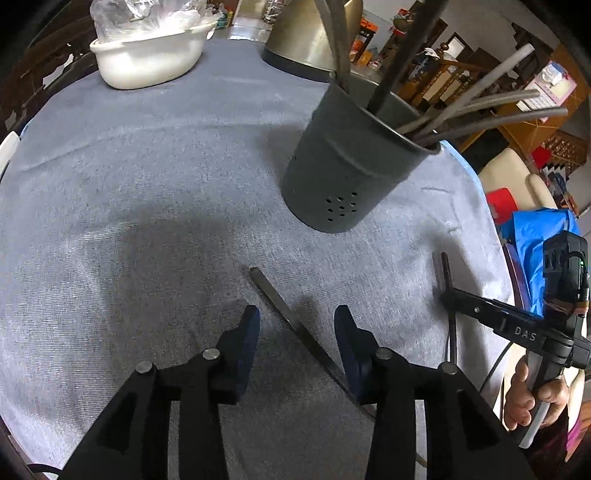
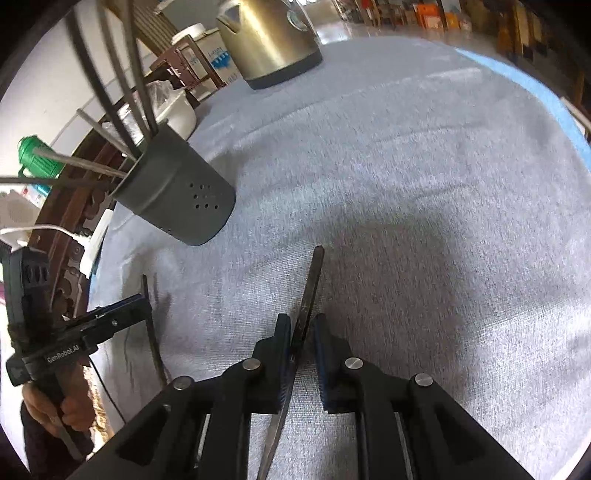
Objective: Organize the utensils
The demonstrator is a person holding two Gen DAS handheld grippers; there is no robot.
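Observation:
A dark grey perforated holder (image 1: 332, 173) (image 2: 181, 199) stands on the blue-grey cloth with several utensil handles sticking out of it. A flat steel utensil (image 1: 273, 291) lies diagonally on the cloth between the fingers of my left gripper (image 1: 295, 312), which is open, and the pads stand clear of it. From the right wrist view this left gripper (image 2: 146, 304) straddles that thin utensil (image 2: 155, 343). My right gripper (image 2: 301, 319) (image 1: 447, 295) is shut on a second flat steel utensil (image 2: 314, 273) (image 1: 445, 266), with its pads close against both sides of the handle.
A brass-coloured kettle (image 1: 306, 33) (image 2: 266, 40) and a white bowl (image 1: 147, 59) holding a plastic bag stand at the table's far side. A person's hand (image 1: 524, 391) grips the right gripper's handle. A blue bag (image 1: 535, 236) lies beyond the table's right edge.

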